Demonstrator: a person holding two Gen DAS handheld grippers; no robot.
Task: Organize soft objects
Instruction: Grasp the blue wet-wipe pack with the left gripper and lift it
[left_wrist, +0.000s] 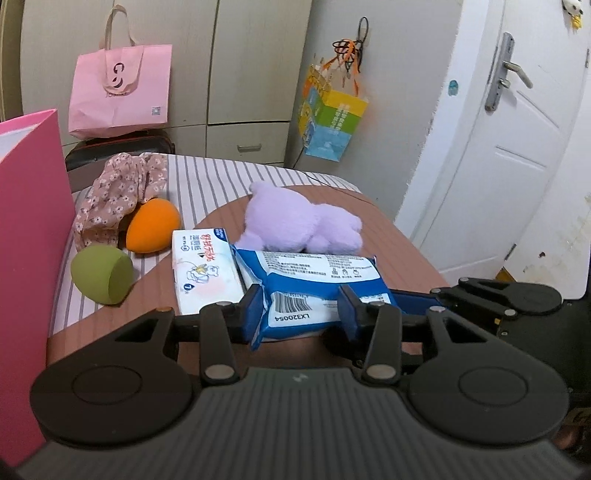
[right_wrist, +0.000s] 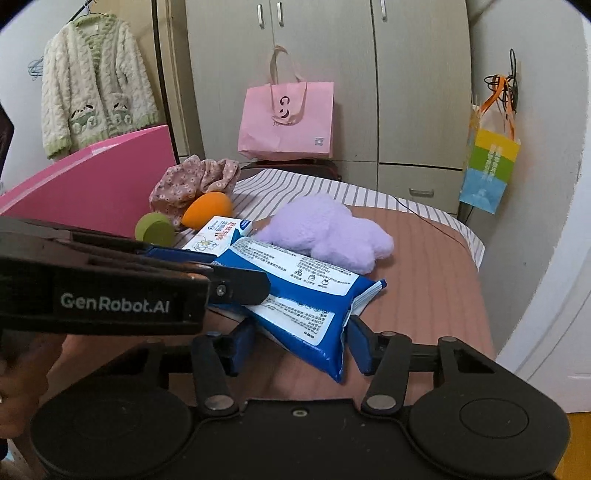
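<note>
A blue wet-wipe pack (left_wrist: 314, 284) (right_wrist: 295, 291) lies on the brown table (left_wrist: 399, 251) (right_wrist: 424, 288). My left gripper (left_wrist: 301, 314) straddles its near end, pads touching both sides. My right gripper (right_wrist: 301, 341) straddles the pack's other corner, jaws wide, with small gaps. The left gripper's body (right_wrist: 110, 291) crosses the right wrist view. Behind lie a white wipe pack (left_wrist: 205, 269) (right_wrist: 218, 232), a purple plush toy (left_wrist: 303, 221) (right_wrist: 328, 229), an orange sponge (left_wrist: 151, 225) (right_wrist: 207, 214), a green sponge (left_wrist: 101, 273) (right_wrist: 155, 229) and a floral cloth (left_wrist: 118, 192) (right_wrist: 192, 181).
A pink box (left_wrist: 29, 258) (right_wrist: 92, 184) stands at the table's left. A striped cloth (left_wrist: 207, 184) (right_wrist: 295, 188) covers the far side. A pink bag (left_wrist: 120, 88) (right_wrist: 286, 118) sits before the wardrobe, a colourful bag (left_wrist: 332, 118) (right_wrist: 487, 170) hangs right. A white door (left_wrist: 509, 147).
</note>
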